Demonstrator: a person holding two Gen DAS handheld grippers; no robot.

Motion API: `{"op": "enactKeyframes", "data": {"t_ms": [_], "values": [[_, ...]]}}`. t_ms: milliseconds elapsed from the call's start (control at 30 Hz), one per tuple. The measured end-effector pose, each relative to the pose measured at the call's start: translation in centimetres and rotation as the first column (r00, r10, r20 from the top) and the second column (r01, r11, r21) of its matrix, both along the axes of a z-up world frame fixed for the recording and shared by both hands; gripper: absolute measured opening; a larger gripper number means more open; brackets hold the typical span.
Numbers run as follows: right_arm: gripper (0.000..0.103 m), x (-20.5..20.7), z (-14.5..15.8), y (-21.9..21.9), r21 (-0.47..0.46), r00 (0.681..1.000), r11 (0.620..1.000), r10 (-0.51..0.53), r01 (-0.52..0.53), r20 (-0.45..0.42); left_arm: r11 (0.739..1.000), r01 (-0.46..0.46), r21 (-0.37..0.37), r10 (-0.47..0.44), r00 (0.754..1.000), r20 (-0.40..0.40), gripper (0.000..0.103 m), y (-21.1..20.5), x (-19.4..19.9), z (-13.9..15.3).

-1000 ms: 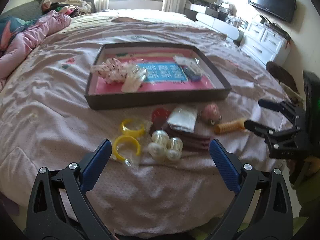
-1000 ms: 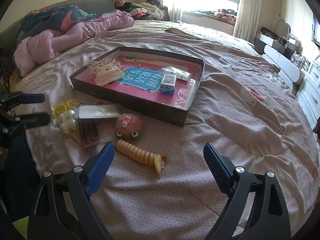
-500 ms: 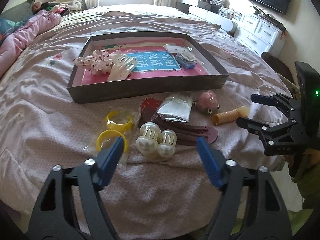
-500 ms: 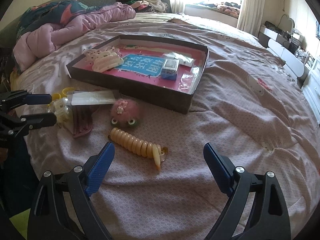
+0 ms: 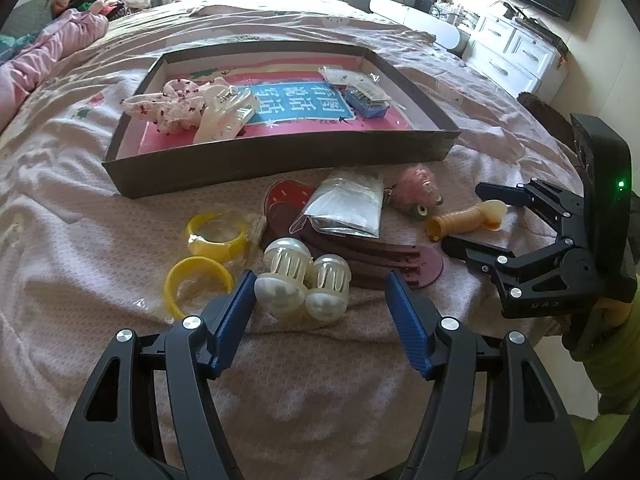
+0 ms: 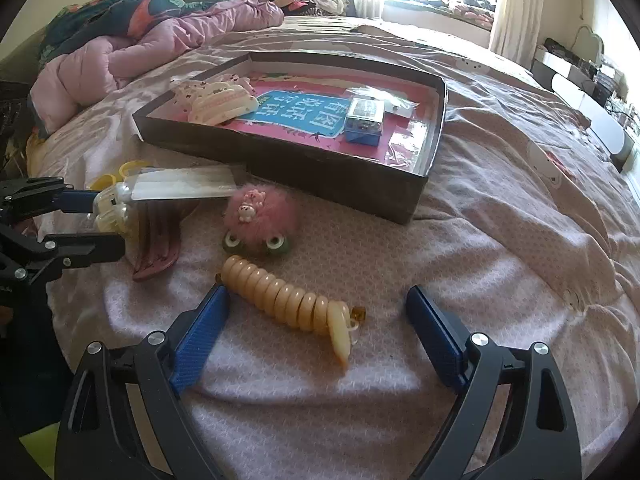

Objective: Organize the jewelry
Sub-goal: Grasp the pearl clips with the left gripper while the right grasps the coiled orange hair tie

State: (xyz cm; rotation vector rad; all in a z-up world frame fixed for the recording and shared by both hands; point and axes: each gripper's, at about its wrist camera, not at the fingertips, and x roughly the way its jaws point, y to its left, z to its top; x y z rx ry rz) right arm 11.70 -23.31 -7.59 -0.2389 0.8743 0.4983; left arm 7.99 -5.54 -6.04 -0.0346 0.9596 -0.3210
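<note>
Left gripper (image 5: 320, 300) jaws been narrowing around twin pearly ribbed clips (image 5: 302, 282), maybe touching; dark tray (image 5: 280, 158) just behind. Right gripper (image 6: 316, 312) jaws wide over peach spiral hair tie (image 6: 288, 300).

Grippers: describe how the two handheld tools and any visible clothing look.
Both are alike: the left gripper and right gripper have black skeletal frames with cut-outs, silver screws and blue textured pads. The right one's black body carries a green light; a yellow-green sleeve shows beneath.

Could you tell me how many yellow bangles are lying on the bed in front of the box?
2: one yellow bangle nearer the box, the other beside the left tongs. More could be hidden.
</note>
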Motion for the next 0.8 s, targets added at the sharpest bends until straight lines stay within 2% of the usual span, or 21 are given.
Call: {"op": "enactKeyframes", "data": {"t_ms": [67, 167, 233, 333, 367, 467, 800], "values": [[0.083, 0.1, -0.2, 0.1, 0.005, 1.000, 1.000, 0.004, -0.004, -0.001, 1.000, 0.001, 0.003, -0.001, 1.000, -0.002, 0.057, -0.2, 0.3, -0.2], [0.069, 0.0, -0.1, 0.1, 0.020, 1.000, 0.999, 0.024, -0.024, -0.002, 1.000, 0.000, 0.009, 0.000, 1.000, 0.002, 0.053, -0.3, 0.5, -0.2], [0.055, -0.2, 0.1, 0.2, 0.027, 0.999, 0.999, 0.036, -0.036, -0.004, 1.000, -0.002, 0.009, 0.002, 1.000, 0.004, 0.050, -0.4, 0.6, -0.2], [0.038, -0.6, 0.4, 0.0, 0.030, 0.999, 0.998, 0.051, -0.051, -0.004, 1.000, -0.009, 0.009, 0.008, 1.000, 0.006, 0.038, -0.3, 0.7, -0.2], [0.037, -0.7, 0.5, 0.0, 0.032, 0.999, 0.998, 0.051, -0.051, -0.004, 1.000, -0.009, 0.001, 0.009, 1.000, 0.003, 0.037, -0.1, 0.7, -0.2], [0.022, -1.0, 0.8, -0.4, 0.040, 0.998, 0.998, 0.057, -0.056, -0.011, 1.000, -0.007, -0.006, 0.007, 1.000, 0.002, 0.037, 0.0, 0.6, -0.2], [0.020, -2.4, 2.1, -2.1, 0.056, 1.000, 0.998, 0.029, -0.028, -0.004, 1.000, 0.013, -0.020, -0.012, 0.999, 0.030, 0.037, -0.1, -0.5, 0.8]]}}
